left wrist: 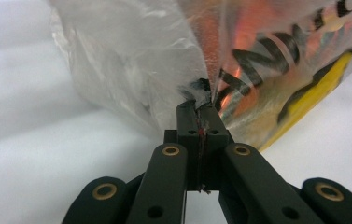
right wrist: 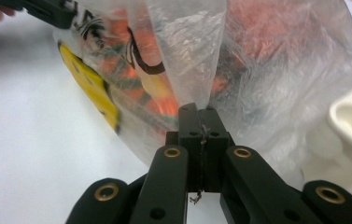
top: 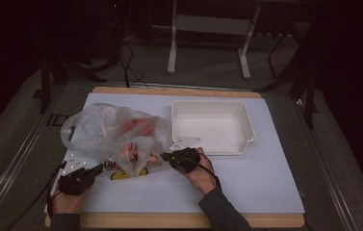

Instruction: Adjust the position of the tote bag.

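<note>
Both grippers' jaws pinch the plastic bag (top: pixel 116 132), its black lettering only partly legible

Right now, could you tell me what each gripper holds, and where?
Both pinch the plastic bag: left gripper a fold near its printed side, right gripper a strip of film at its edge.

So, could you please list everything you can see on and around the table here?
bag: one, clear plastic with yellow and black print, orange contents, table's left half
tray: one, white, right of the bag
sheet: one, white, covering the tabletop
table: one, wooden edge
frame: one, white legs, on the floor beyond the table
cables: several, black, floor behind
left gripper: black, shut on the bag's near-left edge
right gripper: black, shut on a fold of the bag
hands: two, sleeves dark
</note>
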A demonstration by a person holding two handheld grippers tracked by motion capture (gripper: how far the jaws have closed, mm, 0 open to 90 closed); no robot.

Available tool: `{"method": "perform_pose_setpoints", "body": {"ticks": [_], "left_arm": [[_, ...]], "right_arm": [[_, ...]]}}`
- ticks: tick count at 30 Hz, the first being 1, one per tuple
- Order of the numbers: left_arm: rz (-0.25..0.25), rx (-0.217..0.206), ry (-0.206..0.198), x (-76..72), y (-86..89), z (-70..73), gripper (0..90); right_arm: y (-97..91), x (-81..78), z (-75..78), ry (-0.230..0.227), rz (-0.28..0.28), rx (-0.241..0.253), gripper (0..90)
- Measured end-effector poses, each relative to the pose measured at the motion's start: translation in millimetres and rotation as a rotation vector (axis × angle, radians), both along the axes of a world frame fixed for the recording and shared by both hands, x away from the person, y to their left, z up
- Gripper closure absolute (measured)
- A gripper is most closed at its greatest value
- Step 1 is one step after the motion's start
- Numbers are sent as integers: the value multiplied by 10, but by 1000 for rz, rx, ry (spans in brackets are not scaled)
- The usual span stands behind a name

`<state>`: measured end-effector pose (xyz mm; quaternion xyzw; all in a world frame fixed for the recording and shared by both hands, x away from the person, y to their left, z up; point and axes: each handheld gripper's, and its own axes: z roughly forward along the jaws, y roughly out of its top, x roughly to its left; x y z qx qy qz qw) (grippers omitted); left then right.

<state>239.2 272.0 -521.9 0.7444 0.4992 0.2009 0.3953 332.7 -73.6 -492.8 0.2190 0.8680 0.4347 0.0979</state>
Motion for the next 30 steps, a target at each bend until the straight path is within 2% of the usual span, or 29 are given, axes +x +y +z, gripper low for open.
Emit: {"method": "perform_pose_setpoints", "body": {"ticks": [3, 8, 10, 15, 17, 22, 26, 30], "left_arm": [[-6, -7, 12, 7, -2, -33, 898], [-9, 7, 29, 19, -32, -62, 898], [-9, 13, 28, 13, -45, -63, 896], [-16, -5, 14, -22, -38, -39, 890], [-19, -9, 13, -46, -34, -24, 858], [-52, -35, -35, -174, -39, 110, 784], [-90, -53, -88, -267, -67, 272, 770], [-124, -63, -136, -291, -128, 447, 760]], "right_arm": [[-40, -8, -54, 13, -7, -2, 900], [-62, -21, -131, 30, -12, -12, 900], [-65, -30, -148, 33, -15, -15, 900], [-82, -43, -130, 24, -14, -12, 899], [-92, -44, -120, 20, -12, -13, 898], [-108, -45, -102, 15, -14, -10, 893], [-106, -44, -100, 14, -14, -10, 893], [-98, -46, -98, 10, -9, -12, 893]]}}
